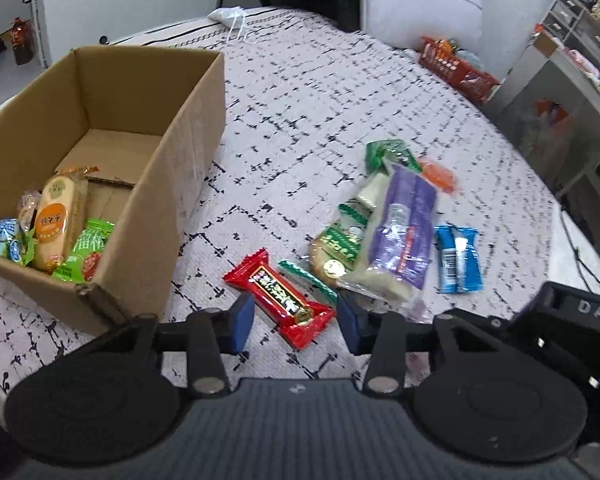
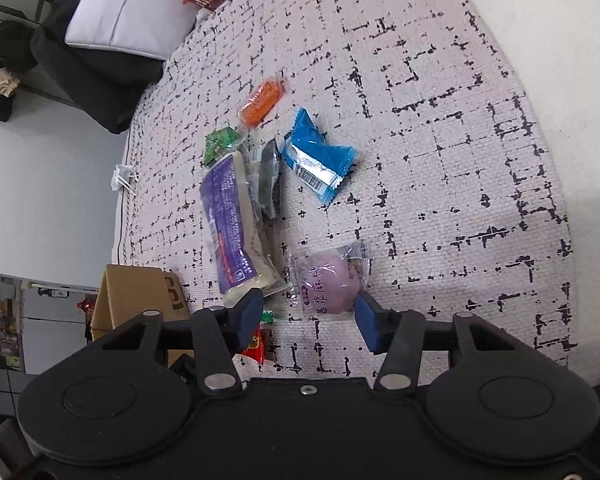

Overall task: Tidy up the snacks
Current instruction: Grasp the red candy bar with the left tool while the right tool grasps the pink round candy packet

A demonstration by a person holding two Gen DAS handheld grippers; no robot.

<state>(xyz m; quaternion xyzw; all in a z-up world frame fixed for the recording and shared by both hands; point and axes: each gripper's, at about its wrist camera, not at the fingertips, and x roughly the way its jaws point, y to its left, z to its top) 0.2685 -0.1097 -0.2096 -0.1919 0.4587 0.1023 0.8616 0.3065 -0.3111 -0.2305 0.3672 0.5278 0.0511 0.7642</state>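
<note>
Hand-held gripper [image 1: 296, 322] astride glossy red snack [image 1: 281, 298]

Cardboard box [image 1: 148, 168] walling the left, snack pile [image 1: 384, 232] crowding the middle, bare patterned cloth [image 2: 460, 140] open to the right

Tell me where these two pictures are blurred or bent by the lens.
Left wrist view: fisheye bows the cardboard box and the bedspread's grid; the purple packet and blue wrapper are motion-smeared, while the red snack between the left gripper fingers is sharper. Right wrist view: grid lines curve toward the edges, corners fall off dark; the pink mochi packet reads fairly crisp.
</note>
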